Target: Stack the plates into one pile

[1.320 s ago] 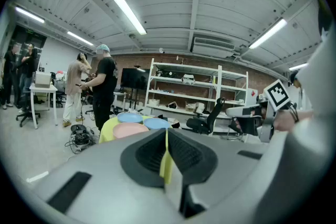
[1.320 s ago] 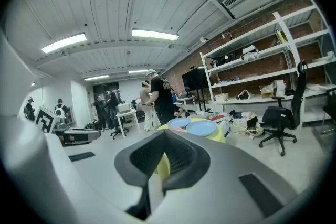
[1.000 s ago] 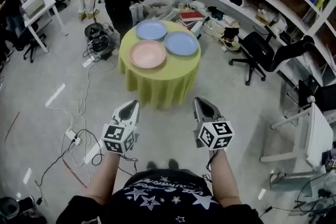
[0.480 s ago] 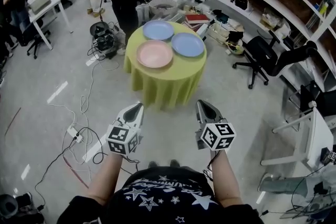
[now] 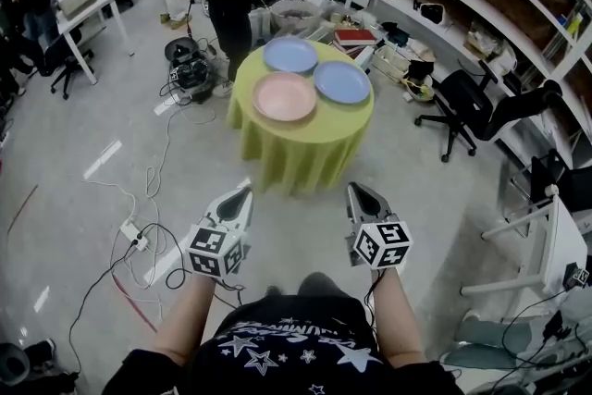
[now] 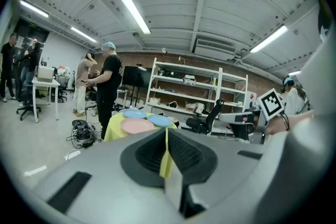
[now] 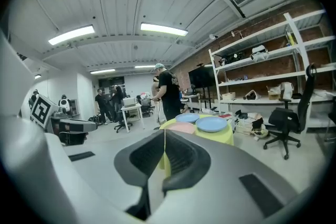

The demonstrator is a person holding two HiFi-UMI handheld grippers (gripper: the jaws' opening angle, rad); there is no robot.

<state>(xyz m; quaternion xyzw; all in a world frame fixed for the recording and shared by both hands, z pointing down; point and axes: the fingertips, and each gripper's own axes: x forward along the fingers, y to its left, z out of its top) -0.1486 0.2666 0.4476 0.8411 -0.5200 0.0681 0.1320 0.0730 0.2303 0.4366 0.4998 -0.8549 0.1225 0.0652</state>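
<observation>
Showing plates [image 5: 285, 96] from above: head view only.

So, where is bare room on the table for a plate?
Only a bare strip along the near edge of the table, in front of the pink plate and right blue plate. Behind, with the far blue plate, it is crowded.

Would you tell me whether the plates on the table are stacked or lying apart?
Apart: the pink plate, the far blue plate and the right blue plate lie side by side, unstacked.
</observation>
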